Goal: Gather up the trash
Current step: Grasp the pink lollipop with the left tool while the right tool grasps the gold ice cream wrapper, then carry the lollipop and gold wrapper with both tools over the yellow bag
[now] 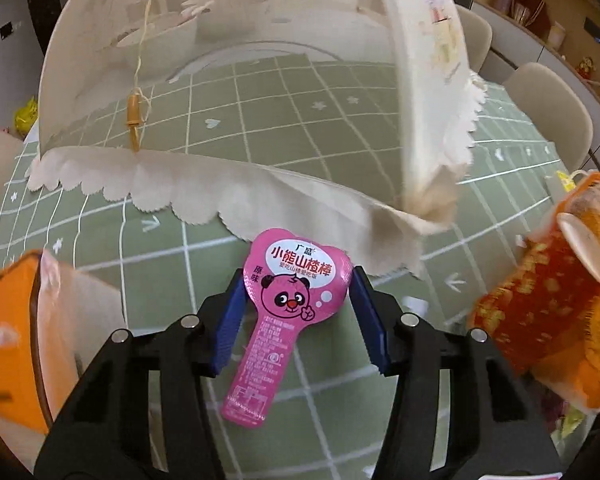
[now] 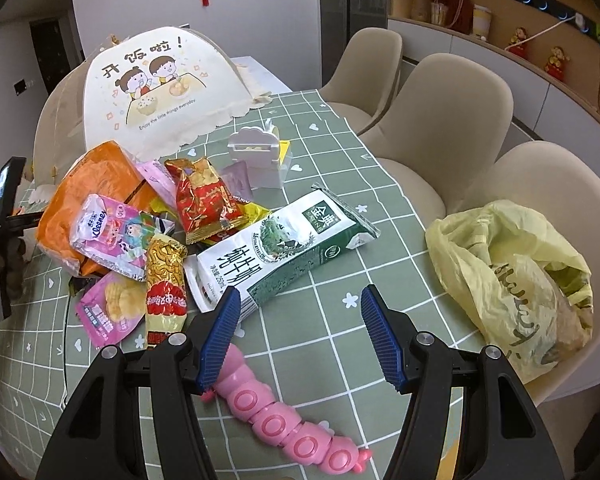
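Observation:
In the left wrist view a pink spoon-shaped snack wrapper with a panda face lies on the green checked tablecloth between the blue pads of my left gripper. The jaws are open, one on each side of its wide head. In the right wrist view my right gripper is open and empty above the cloth. Just beyond it lies a flattened green and white milk carton. Left of the carton is a heap of wrappers: an orange bag, a red snack bag, a Kleenex pack and a gold noodle packet.
A cream mesh food cover stands at the table's far side and looms just beyond the left gripper. A yellow plastic bag sits on a beige chair at the right. A pink caterpillar toy lies under the right gripper. A white holder stands mid-table.

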{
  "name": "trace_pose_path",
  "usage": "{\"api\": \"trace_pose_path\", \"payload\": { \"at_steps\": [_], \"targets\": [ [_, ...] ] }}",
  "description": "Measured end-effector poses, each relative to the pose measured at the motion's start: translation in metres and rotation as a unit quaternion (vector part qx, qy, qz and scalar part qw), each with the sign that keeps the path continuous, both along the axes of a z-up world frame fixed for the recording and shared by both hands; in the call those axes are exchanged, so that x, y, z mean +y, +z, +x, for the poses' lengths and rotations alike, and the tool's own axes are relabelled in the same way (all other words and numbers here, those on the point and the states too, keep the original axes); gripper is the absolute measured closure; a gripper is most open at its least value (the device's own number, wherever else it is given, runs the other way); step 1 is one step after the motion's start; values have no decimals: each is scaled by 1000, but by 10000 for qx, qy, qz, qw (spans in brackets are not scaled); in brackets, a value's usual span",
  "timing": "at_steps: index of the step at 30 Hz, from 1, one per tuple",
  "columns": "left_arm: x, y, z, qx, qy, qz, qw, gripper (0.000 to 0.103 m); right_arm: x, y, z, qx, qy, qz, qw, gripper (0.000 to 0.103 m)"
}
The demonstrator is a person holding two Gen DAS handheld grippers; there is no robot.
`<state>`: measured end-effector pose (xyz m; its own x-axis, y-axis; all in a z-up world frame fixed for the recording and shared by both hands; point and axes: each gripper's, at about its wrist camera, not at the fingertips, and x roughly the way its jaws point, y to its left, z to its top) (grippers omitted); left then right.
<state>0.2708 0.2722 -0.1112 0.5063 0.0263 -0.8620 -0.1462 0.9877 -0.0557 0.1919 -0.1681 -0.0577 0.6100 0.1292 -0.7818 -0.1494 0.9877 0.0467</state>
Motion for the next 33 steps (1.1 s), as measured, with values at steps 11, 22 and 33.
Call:
{"api": "trace_pose_path", "payload": {
  "at_steps": [11, 22, 33],
  "targets": [
    [-80, 50, -76, -521, 15, -295, 9982, 53, -2, -10, 19, 144, -66, 265, 9995, 44],
    [-107, 44, -116, -304, 142, -555, 9979, 53, 54, -6, 16, 252, 818, 452, 9953, 44],
    [-120, 49, -135, -434, -51, -749, 9962, 53, 105, -38, 24, 778, 1725, -98, 9819, 72]
  ]
}}
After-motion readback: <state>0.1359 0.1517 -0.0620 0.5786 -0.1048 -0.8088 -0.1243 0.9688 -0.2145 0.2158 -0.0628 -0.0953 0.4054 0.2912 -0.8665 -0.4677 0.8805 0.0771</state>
